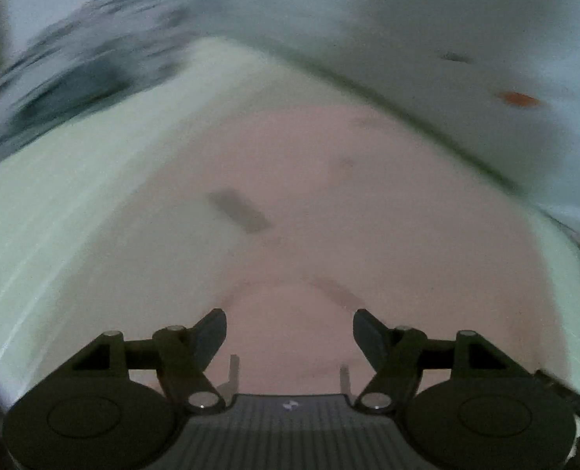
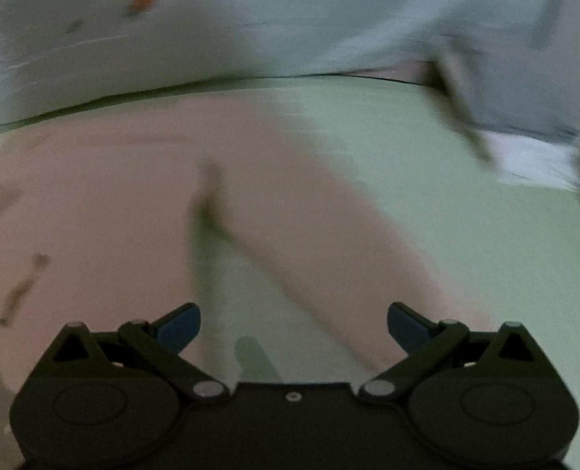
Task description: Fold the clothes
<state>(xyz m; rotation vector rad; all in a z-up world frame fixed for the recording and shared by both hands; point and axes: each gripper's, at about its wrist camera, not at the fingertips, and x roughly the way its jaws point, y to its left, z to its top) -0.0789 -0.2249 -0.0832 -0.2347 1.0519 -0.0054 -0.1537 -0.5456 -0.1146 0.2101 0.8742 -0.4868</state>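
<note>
Both views are smeared by motion, so fine detail is lost. The left gripper (image 1: 290,333) points down over a pink garment (image 1: 309,203) that lies spread on a pale green surface (image 1: 55,215). Its jaws stand apart with nothing between them; the cloth is below them, not pinched. A small dark tag (image 1: 238,211) shows on the pink cloth ahead of the fingers, and a curved seam, perhaps a neckline, runs just beyond the fingertips.

The right gripper (image 2: 294,325) is also apart and empty. Under it the garment (image 2: 114,196) fills the left side of the view, and a narrower strip of it runs diagonally toward the lower right, maybe a sleeve or a turned edge, with green surface showing on both sides of that strip. Whether this strip is already a fold cannot be told through the blur.

Beyond the surface's far edge lies a pale floor (image 1: 446,39) with an orange spot (image 1: 519,98).

As a judgement, the task looks early or mid-way: the garment lies mostly flat and broad, not a compact stack, and neither claw has hold of it. What is left seems to be taking an edge or sleeve, bringing it across, and repeating until the piece is small and neat.
</note>
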